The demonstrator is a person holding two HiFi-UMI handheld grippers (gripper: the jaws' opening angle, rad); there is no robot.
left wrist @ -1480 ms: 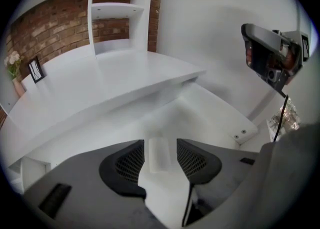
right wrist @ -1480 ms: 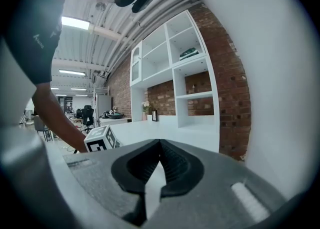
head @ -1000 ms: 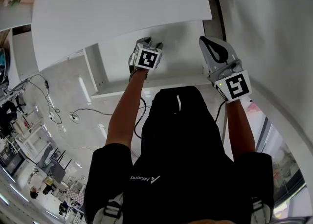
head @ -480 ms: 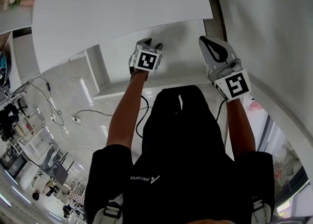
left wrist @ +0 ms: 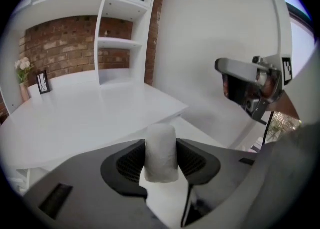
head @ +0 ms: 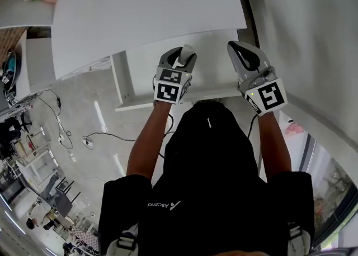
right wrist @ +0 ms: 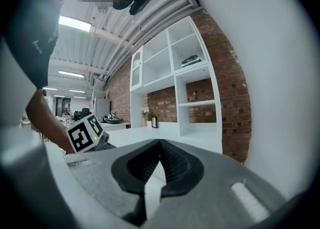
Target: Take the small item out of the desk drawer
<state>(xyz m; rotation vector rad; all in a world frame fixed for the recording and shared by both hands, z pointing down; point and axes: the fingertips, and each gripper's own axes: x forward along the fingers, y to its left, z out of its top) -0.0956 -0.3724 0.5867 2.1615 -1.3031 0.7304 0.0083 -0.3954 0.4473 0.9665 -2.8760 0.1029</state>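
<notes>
A small white, round-topped item (left wrist: 160, 153) stands upright between the jaws of my left gripper (left wrist: 160, 162), and both pads press its sides. From the head view, the left gripper (head: 183, 58) is over the white drawer (head: 215, 70) that sticks out from under the white desk top (head: 140, 14), and the item (head: 187, 52) shows at its tip. My right gripper (head: 241, 53) hovers over the drawer's right end, jaws together with nothing in them; its tips (right wrist: 160, 145) meet in the right gripper view.
A white wall (head: 313, 37) runs close along the right. White shelves on a brick wall (left wrist: 120, 23) stand behind the desk, with a flower vase (left wrist: 22, 70) and a small frame (left wrist: 43, 82) on the desk's far end. Cables (head: 84, 137) lie on the floor at left.
My left gripper has lifted and drawn back from inside the drawer toward the person, and the white item now shows in its jaws. The right gripper has stayed put.
</notes>
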